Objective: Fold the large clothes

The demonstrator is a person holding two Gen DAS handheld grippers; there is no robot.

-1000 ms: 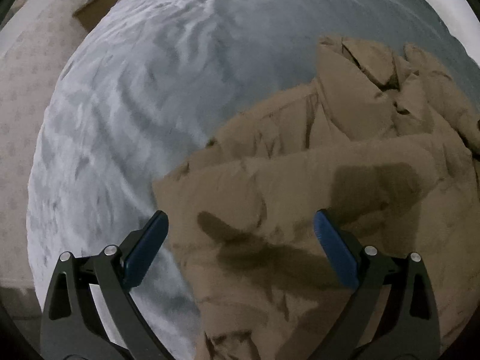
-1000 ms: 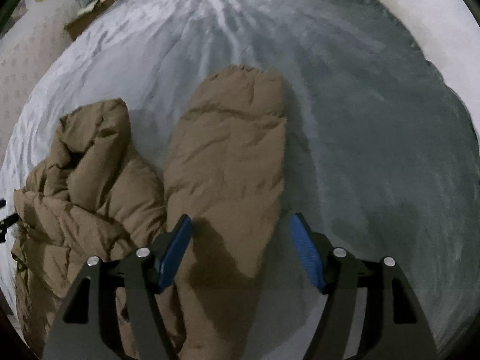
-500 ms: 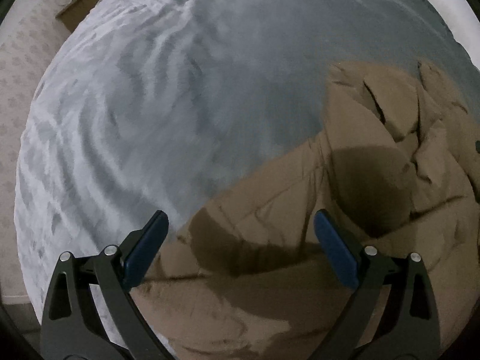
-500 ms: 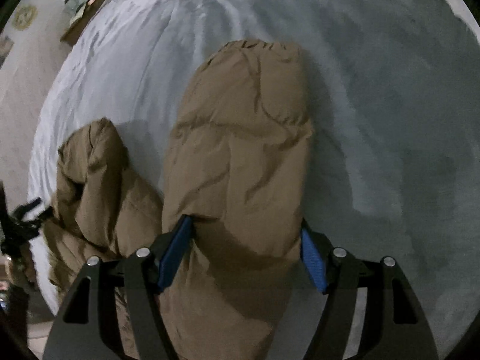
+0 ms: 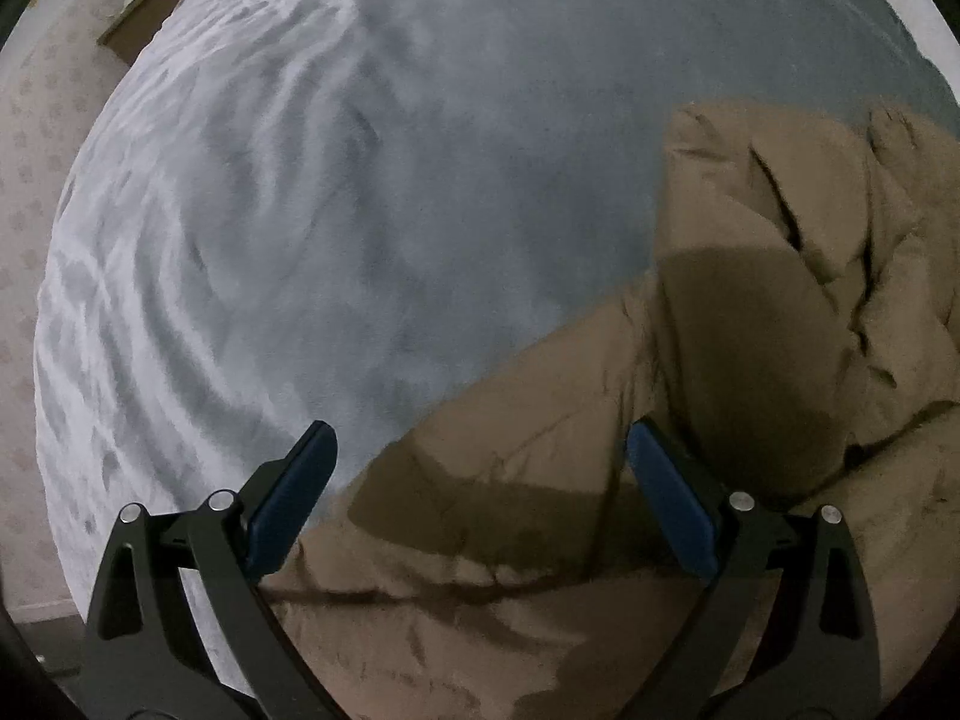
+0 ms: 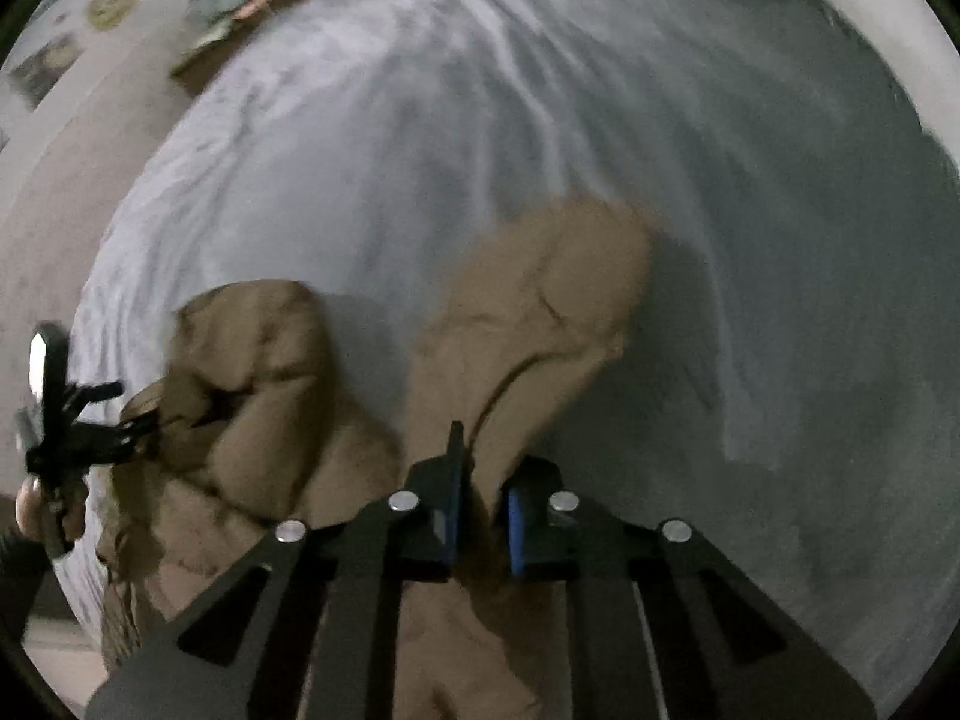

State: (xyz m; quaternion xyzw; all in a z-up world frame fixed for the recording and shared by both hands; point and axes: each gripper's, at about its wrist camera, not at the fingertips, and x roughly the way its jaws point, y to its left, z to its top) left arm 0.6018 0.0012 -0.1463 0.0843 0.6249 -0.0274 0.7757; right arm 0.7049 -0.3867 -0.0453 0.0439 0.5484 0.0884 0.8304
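Note:
A brown padded jacket [image 5: 750, 312] lies crumpled on a grey bedcover [image 5: 360, 210]. My left gripper [image 5: 480, 450] hangs open just above a flat arm of the jacket, with its left finger over bare cover. In the right wrist view, my right gripper [image 6: 483, 498] is shut on a bunched fold of the jacket's sleeve [image 6: 552, 276], which stretches away from the jaws. The jacket's body [image 6: 252, 360] is heaped to the left. There the left gripper [image 6: 66, 420] shows at the frame's edge, held by a hand [image 6: 30, 498].
The bedcover [image 6: 720, 180] spreads wide beyond and right of the sleeve. A low nightstand with clutter [image 5: 150, 6] stands past the bed's far left corner. Pale patterned floor [image 5: 36, 180] runs along the bed's left side.
My right gripper has closed on the sleeve, which now bunches between the pads and is drawn up. The left gripper has shifted so that the jacket sits lower and further right in its view.

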